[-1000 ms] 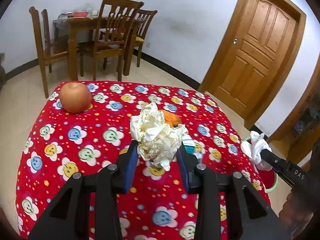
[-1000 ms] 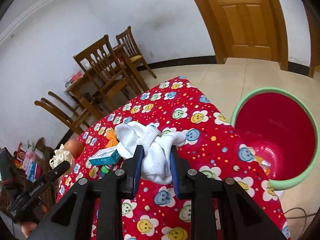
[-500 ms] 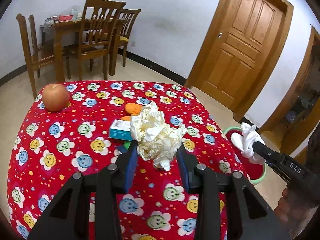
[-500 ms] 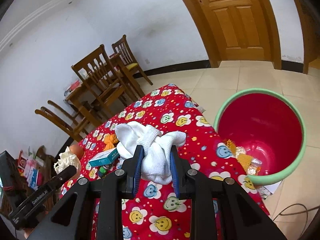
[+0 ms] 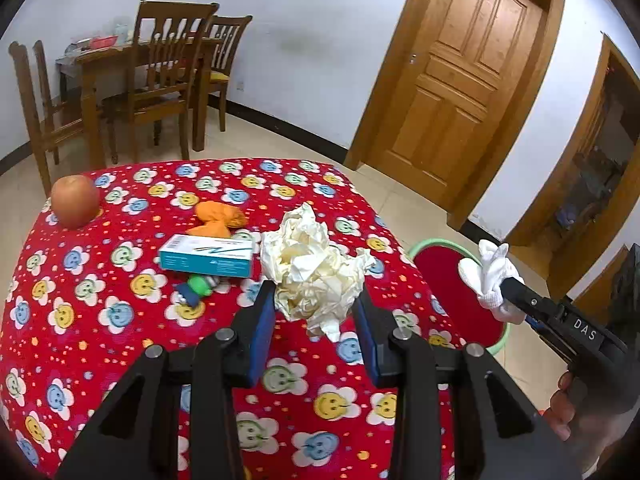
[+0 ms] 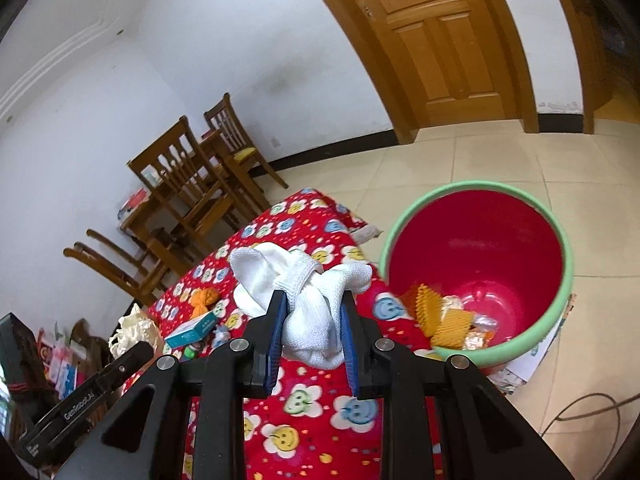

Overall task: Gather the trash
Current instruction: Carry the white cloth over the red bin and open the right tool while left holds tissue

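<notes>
My left gripper [image 5: 315,300] is shut on a crumpled cream paper ball [image 5: 312,268] and holds it above the red smiley tablecloth [image 5: 120,320]. My right gripper [image 6: 312,316] is shut on a white knitted cloth [image 6: 308,300] and holds it over the table's right edge, next to the red bin with a green rim [image 6: 476,264]. The bin stands on the floor and has orange and clear wrappers [image 6: 444,320] at its bottom. In the left wrist view the right gripper with the cloth [image 5: 490,276] hangs over the bin [image 5: 448,276].
On the table lie a teal box [image 5: 208,256], an orange wad [image 5: 218,216], a small green and blue item [image 5: 196,286] and an apple [image 5: 74,200]. Wooden chairs and a table [image 5: 152,76] stand behind. A wooden door [image 5: 460,92] is at the back right.
Both grippers have moved right toward the bin with their loads. The bin now looks larger and nearer in the right wrist view, and the teal box has come into the left wrist view.
</notes>
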Demonstrator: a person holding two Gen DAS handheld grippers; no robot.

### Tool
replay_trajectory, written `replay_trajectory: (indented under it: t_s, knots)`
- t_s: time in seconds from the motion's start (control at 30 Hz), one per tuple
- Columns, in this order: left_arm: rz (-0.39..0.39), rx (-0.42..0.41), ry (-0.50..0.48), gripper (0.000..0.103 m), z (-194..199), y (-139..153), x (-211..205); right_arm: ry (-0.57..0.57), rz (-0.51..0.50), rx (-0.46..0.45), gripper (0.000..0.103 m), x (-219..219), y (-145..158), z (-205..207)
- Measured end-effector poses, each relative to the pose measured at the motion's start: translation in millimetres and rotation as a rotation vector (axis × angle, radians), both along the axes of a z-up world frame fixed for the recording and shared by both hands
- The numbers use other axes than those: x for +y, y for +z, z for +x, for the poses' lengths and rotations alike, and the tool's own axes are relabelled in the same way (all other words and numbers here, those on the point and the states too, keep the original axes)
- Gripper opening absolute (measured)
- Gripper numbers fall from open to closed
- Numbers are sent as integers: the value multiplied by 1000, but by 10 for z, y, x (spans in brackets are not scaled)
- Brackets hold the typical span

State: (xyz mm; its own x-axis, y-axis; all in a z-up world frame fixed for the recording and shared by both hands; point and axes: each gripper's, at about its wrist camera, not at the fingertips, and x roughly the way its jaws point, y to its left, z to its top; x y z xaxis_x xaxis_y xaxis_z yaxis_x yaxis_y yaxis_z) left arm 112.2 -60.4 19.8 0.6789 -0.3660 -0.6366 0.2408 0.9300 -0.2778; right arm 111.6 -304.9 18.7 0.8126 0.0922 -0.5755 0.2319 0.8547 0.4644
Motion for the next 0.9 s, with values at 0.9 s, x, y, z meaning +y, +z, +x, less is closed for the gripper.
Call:
replay_trajectory:
  t_s: [0.9]
  knots:
    - [45, 41, -130, 38, 25, -129, -770, -195, 16, 88, 28, -749, -371, -261]
